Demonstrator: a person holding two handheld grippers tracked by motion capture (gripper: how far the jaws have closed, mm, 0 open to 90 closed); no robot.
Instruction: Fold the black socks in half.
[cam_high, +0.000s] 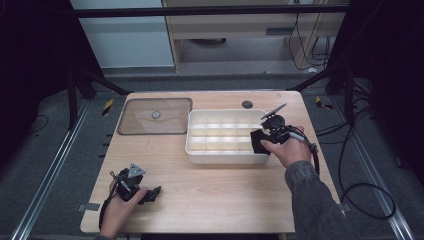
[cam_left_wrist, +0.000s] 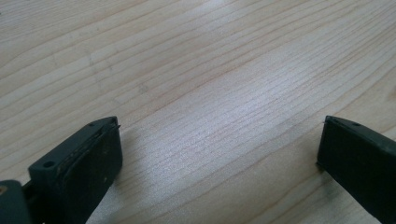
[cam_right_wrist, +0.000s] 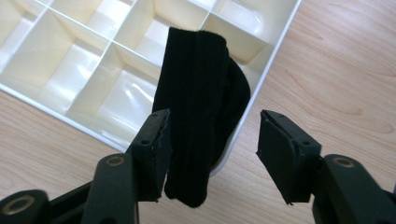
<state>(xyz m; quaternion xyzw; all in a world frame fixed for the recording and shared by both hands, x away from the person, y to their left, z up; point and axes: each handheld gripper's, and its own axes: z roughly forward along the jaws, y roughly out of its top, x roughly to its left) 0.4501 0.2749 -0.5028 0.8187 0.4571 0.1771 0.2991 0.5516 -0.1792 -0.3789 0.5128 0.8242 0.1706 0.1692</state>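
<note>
- Right gripper view: right gripper (cam_right_wrist: 212, 156) stands open, black sock (cam_right_wrist: 198, 107) against one pad, clear of the other, draped over the divided tray's (cam_right_wrist: 56, 100) corner rim.
- Left gripper (cam_left_wrist: 219, 154) gapes open above bare table (cam_left_wrist: 196, 70).

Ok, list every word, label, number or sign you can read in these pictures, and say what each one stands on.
None can be read.
The black sock, the white divided tray, the clear lid and the wooden table carry no writing.
The yellow-and-black striped tape on the floor is a marking, with no words.
Both grippers, left and right, bear no legible labels.
</note>
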